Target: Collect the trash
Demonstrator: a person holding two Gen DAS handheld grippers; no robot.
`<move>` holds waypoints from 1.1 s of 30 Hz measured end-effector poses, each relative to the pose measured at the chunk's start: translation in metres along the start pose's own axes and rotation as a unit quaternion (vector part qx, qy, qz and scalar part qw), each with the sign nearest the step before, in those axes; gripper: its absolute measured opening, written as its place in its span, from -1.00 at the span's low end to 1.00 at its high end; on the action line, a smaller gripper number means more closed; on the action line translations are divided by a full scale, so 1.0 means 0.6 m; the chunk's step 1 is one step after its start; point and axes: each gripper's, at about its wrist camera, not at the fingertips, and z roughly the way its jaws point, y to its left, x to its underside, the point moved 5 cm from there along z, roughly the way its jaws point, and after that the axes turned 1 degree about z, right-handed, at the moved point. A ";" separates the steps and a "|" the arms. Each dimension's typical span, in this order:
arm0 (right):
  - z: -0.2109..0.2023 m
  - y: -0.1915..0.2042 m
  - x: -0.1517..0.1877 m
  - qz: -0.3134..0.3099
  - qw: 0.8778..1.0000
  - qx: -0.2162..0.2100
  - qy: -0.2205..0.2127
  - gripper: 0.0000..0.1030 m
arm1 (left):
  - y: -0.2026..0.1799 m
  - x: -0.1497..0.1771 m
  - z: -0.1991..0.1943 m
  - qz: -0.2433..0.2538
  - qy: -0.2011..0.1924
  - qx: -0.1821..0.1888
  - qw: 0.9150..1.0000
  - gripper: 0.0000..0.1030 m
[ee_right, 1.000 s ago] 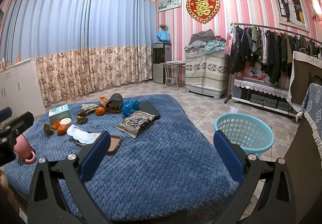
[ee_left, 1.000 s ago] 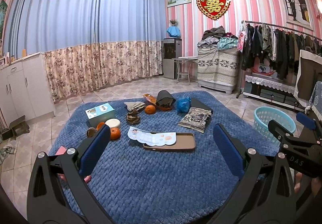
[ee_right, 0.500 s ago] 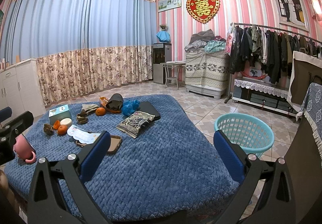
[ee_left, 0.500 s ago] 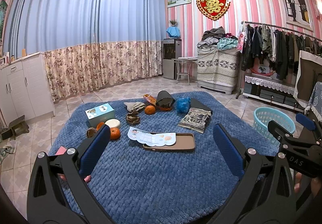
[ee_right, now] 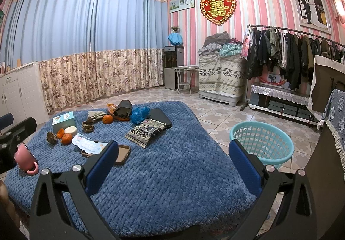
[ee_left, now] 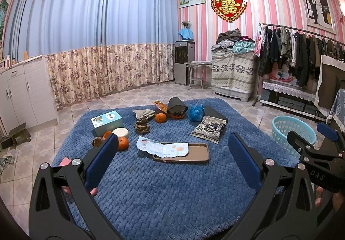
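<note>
Trash lies across a blue blanket [ee_left: 172,192]: a crumpled blue bag [ee_left: 196,111], a black bag [ee_left: 176,106], an orange wrapper [ee_left: 160,106], brown peel scraps [ee_left: 142,126], a light blue paper wrapper [ee_left: 163,147] and a dark snack packet [ee_left: 209,129]. A teal basket [ee_right: 262,145] stands on the floor right of the blanket. My left gripper [ee_left: 172,162] hovers open over the blanket's near side, short of the wrapper. Near the front right corner my right gripper [ee_right: 172,164] is open too, holding nothing.
Oranges [ee_left: 160,118], a tissue box [ee_left: 106,122], a white round tub [ee_left: 120,132], a brown phone case [ee_left: 183,154] and a black tablet [ee_left: 215,112] share the blanket. A pink mug [ee_right: 24,160] sits at its left edge. Clothes rack [ee_right: 291,52] and cabinets line the walls.
</note>
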 end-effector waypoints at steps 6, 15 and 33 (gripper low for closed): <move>-0.001 -0.001 -0.001 0.000 1.000 0.000 -0.002 0.93 | 0.000 0.000 0.000 0.000 0.000 0.000 1.000 0.91; -0.009 0.005 -0.004 0.000 1.000 0.000 -0.002 0.93 | 0.002 0.000 0.000 -0.002 0.001 0.002 1.000 0.91; -0.010 0.005 -0.005 0.001 1.000 -0.001 -0.004 0.93 | 0.005 0.004 0.002 -0.002 0.001 0.000 1.000 0.91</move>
